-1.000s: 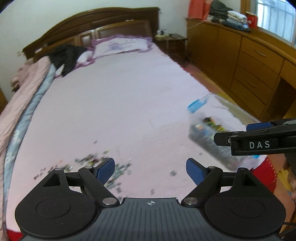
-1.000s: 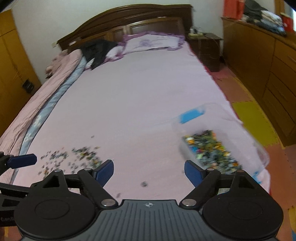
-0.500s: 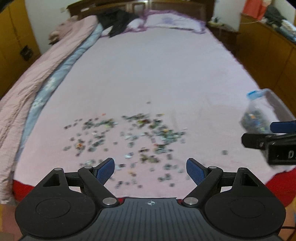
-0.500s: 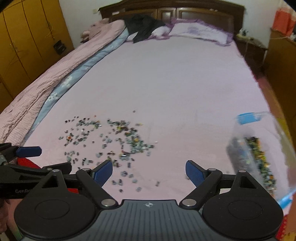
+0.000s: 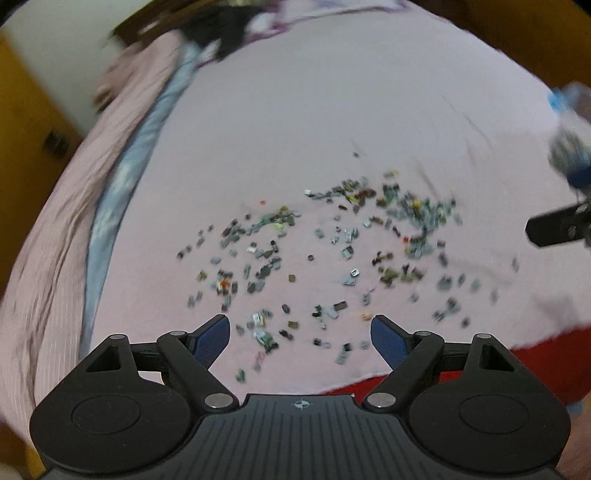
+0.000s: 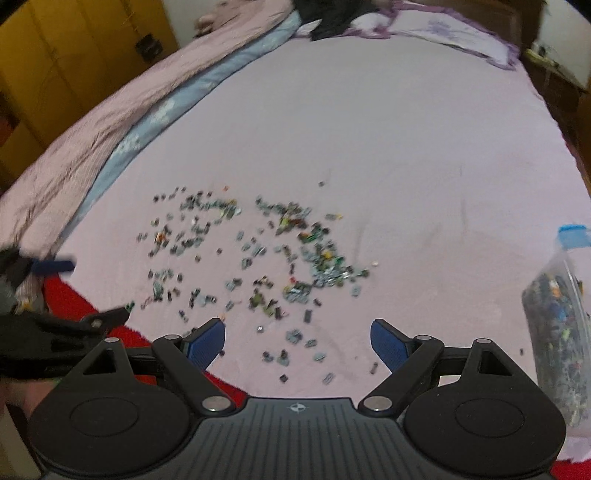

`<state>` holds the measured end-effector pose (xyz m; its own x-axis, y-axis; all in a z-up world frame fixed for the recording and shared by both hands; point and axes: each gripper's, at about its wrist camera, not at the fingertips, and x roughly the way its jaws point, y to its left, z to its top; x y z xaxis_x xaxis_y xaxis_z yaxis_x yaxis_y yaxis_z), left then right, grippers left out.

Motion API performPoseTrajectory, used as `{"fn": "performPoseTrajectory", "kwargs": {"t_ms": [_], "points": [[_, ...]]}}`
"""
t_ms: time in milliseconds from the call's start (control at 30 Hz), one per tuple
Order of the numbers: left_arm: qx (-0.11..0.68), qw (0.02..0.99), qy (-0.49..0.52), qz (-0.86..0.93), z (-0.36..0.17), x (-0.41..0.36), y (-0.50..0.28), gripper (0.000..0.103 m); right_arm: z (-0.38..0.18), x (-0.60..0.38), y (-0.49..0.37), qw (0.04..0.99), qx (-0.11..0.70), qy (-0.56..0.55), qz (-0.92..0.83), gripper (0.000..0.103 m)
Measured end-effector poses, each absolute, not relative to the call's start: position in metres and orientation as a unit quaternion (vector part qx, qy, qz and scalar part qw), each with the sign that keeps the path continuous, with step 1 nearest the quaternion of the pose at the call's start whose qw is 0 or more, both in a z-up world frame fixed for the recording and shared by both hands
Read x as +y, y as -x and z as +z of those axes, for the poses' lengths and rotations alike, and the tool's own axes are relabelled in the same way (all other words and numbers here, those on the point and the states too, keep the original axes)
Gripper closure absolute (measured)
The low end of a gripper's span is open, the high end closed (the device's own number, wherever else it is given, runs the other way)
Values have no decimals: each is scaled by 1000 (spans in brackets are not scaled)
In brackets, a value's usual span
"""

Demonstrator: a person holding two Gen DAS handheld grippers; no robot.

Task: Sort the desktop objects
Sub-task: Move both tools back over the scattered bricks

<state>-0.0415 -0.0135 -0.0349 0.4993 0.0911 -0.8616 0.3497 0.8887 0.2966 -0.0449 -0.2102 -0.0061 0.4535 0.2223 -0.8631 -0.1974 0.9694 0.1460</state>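
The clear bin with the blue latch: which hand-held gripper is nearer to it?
Right. The clear bin sits just beside the right hand-held gripper, on its right; the left hand-held gripper hovers farther away, over the scattered pieces.

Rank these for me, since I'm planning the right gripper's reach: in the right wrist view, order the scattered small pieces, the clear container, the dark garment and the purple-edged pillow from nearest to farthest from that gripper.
1. Scattered small pieces: just ahead of the right gripper.
2. Clear container: right edge of the bed.
3. Dark garment and purple-edged pillow: both at the far head of the bed, too close to call.
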Motion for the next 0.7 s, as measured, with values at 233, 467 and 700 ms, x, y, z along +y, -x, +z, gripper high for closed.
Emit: {"fn": "performPoseTrajectory", "kwargs": {"t_ms": [233,467,700], "points": [[496,801,-283,-179,-83,-3,11,29,-26,-170,53,852,517,16,82,15],[503,788,-273,-227,-123,-13,-13,29,-48,-157,58,827,560,-44,18,12],[506,772,-272,-271,-162,-41,-25,38,-71,-158,58,810,581,-74,-25,12]]}}
